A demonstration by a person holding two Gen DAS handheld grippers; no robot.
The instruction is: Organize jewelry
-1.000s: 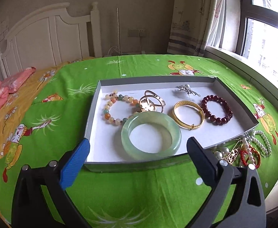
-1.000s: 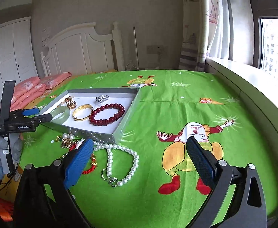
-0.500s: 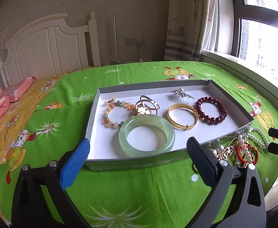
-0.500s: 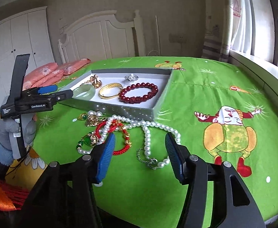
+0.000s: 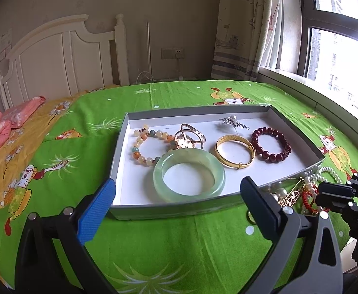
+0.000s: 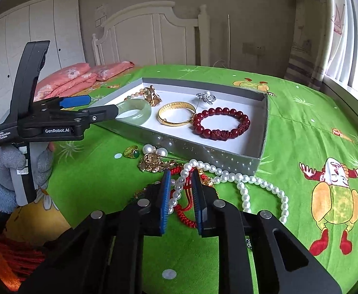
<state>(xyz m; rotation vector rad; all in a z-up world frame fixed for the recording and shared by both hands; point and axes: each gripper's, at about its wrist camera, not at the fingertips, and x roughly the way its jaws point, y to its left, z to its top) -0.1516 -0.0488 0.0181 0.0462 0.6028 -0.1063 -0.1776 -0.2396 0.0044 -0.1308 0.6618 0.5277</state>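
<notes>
The right gripper (image 6: 180,188) has just been closing; its fingers (image 6: 165,196) stand narrowly apart astride one pearl necklace (image 6: 242,183) and one red cord bracelet (image 6: 183,214), though whether the pads press them is hard to tell. One gold brooch (image 6: 154,164) lies at 11 o'clock, one green-stone ring (image 6: 132,152) beyond. The left gripper (image 5: 179,193) has its fingers wide apart and empty. At its 12 o'clock, the grey tray (image 5: 179,209) on the bed (image 5: 179,250) holds six pieces, the jade bangle (image 5: 189,175) nearest.

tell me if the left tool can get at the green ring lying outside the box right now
Probably yes. The left tool hangs open over the box's near wall, and the green ring lies on bare bedspread just outside that wall, nothing covering it. The right tool works the pearl pile beside it.
</notes>
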